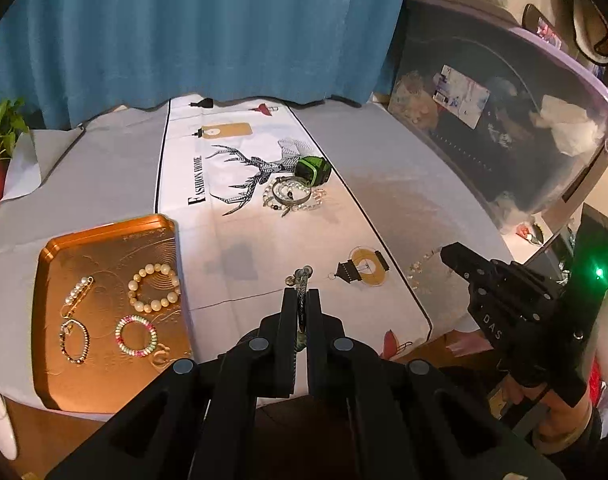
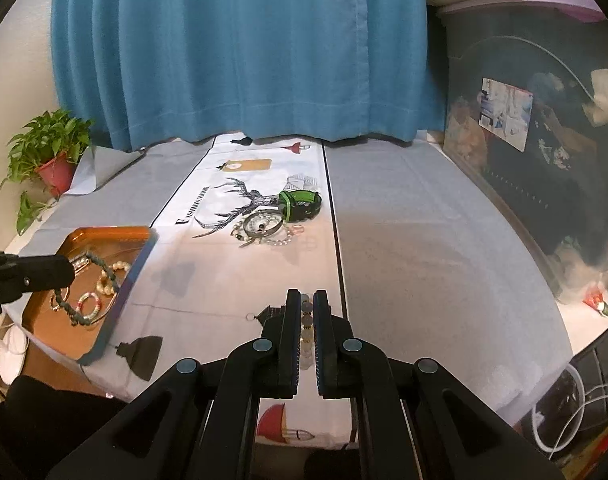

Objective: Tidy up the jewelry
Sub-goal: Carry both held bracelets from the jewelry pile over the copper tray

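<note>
My left gripper (image 1: 301, 294) is shut on a dark green bead bracelet (image 1: 302, 280), held above the table's front; in the right wrist view the bracelet (image 2: 69, 304) hangs from it over the orange tray (image 2: 103, 236). The tray (image 1: 49, 256) at the front left holds a cream bead bracelet (image 1: 153, 287), a pearl pin (image 1: 76, 288), a dark chain bracelet (image 1: 75, 340) and a pink-green bracelet (image 1: 136, 336). My right gripper (image 2: 307, 296) is shut on a pale bead bracelet (image 2: 307, 322). A pile of jewelry (image 1: 293, 196) lies mid-table beside a green-black watch (image 1: 314, 170).
A printed runner (image 1: 223, 200) covers the grey cloth. A dark storage bin with a lilac lid (image 1: 504, 128) stands at the right. A blue curtain (image 2: 239, 48) hangs behind. A potted plant (image 2: 51, 152) sits at the far left.
</note>
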